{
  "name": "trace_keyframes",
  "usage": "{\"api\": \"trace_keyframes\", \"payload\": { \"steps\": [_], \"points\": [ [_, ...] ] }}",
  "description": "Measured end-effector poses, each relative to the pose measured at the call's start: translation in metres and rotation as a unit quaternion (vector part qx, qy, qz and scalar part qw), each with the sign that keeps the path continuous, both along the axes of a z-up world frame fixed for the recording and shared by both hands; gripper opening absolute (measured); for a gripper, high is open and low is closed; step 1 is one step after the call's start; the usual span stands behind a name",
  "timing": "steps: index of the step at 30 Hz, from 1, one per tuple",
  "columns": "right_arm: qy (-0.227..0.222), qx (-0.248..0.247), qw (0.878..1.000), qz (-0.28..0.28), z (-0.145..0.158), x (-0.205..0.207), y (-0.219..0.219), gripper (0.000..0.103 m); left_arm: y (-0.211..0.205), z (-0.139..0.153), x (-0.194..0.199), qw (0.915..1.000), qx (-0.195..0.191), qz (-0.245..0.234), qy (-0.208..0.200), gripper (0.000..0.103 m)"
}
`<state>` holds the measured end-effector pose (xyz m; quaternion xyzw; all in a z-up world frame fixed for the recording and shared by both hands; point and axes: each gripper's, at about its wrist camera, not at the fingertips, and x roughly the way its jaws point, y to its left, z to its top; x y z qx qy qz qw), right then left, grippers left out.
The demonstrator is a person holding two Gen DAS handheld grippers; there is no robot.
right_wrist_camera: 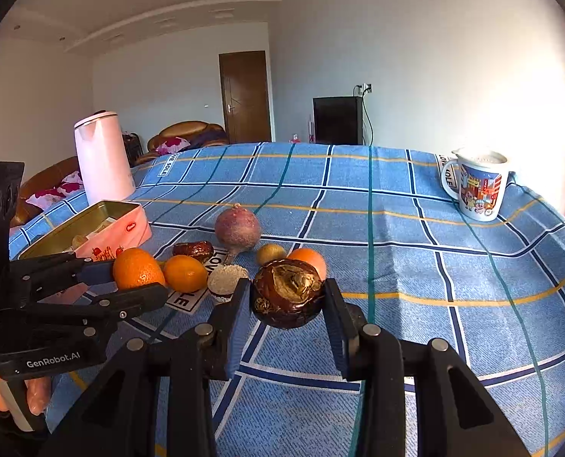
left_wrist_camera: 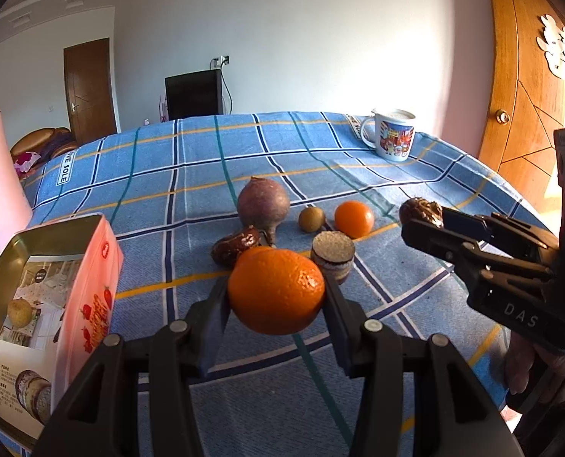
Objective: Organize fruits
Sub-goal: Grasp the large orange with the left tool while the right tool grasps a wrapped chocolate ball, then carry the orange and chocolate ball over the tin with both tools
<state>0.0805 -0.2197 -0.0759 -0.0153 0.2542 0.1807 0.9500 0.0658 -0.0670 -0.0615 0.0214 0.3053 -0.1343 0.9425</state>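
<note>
Left gripper (left_wrist_camera: 276, 297) is gripping a large orange (left_wrist_camera: 276, 291) between its jaws, near the open tin box (left_wrist_camera: 46, 304) at the table's (right_wrist_camera: 434, 266) left edge. Right gripper (right_wrist_camera: 287, 301) is clamping a dark brown fruit (right_wrist_camera: 287, 292), jaws narrow. Mid-table, a purple fruit (left_wrist_camera: 263, 205), kiwi (left_wrist_camera: 311, 219) and small orange (left_wrist_camera: 354, 219) are lying loose.
</note>
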Motion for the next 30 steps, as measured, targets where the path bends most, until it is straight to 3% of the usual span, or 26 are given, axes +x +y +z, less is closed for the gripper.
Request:
{"api": "trace_keyframes", "payload": {
  "steps": [30],
  "points": [
    [-0.092,0.010,0.996,-0.001,0.009,-0.028,-0.003,0.039,0.032,0.031,-0.036,0.9938,0.001,0.048,-0.101,0.050]
  ]
}}
